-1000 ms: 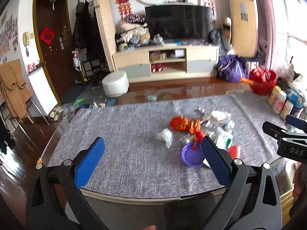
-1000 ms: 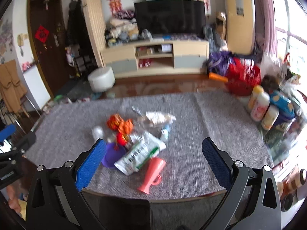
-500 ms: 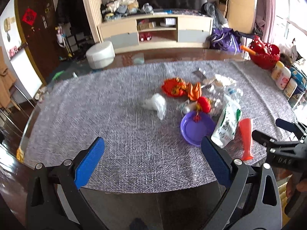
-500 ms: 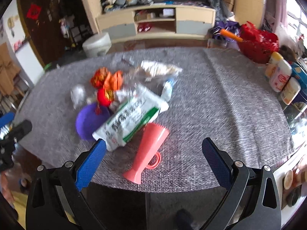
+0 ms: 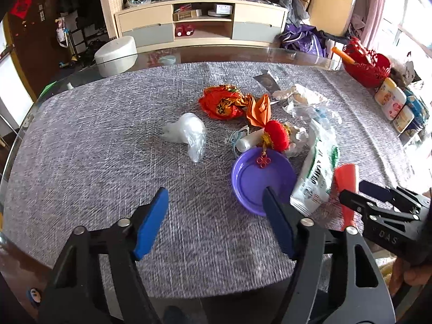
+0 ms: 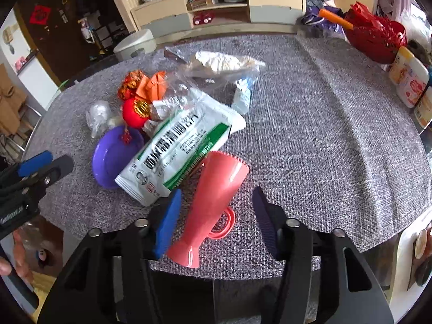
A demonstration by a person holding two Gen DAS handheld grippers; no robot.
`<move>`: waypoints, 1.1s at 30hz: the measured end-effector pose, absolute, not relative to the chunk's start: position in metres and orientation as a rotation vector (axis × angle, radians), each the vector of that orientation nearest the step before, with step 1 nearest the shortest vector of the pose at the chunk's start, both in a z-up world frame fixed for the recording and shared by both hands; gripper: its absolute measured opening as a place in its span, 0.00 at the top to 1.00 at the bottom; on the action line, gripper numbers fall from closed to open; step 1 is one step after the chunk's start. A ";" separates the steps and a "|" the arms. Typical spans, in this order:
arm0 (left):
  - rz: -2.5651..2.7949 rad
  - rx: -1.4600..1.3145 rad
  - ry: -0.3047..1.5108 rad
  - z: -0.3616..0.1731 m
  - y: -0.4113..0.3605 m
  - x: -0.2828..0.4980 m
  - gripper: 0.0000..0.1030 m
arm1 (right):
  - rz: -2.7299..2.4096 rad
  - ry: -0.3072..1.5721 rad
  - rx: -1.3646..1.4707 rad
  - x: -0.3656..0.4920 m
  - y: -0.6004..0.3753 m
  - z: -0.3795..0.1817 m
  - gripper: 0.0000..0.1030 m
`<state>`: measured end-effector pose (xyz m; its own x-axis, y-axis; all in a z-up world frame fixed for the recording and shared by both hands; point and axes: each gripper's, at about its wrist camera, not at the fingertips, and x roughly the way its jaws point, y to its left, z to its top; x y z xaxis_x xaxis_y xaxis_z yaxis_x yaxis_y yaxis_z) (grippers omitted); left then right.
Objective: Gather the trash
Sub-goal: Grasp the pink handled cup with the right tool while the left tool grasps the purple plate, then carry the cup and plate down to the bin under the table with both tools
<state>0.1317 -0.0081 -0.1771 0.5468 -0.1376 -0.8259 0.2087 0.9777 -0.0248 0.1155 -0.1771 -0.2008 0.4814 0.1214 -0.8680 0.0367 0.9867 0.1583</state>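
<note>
Right gripper (image 6: 216, 216) spread wide, flanking pink cup (image 6: 213, 199) at lower centre of right wrist frame; contact uncertain, probably none. Cup lay on its side on grey tablecloth (image 6: 324, 124), long axis running lower left to upper right, mouth toward upper right, base nearest camera, handle on the right side. Rim touched white-green packet (image 6: 178, 148), itself overlapping purple dish (image 6: 113, 159). Left gripper (image 5: 216, 221) spread, empty, above cloth at lower centre of left wrist frame, right pad over dish edge.
</note>
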 end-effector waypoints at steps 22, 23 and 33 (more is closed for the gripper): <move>-0.314 0.028 1.085 -0.217 -0.025 0.159 0.96 | 0.087 1.040 0.186 0.118 -0.179 -0.210 0.64; -0.315 0.033 1.082 -0.215 -0.024 0.157 0.96 | 0.090 1.041 0.195 0.117 -0.180 -0.210 0.64; -0.220 0.070 0.987 -0.181 -0.012 0.136 0.99 | 0.056 0.958 0.127 0.105 -0.184 -0.183 0.64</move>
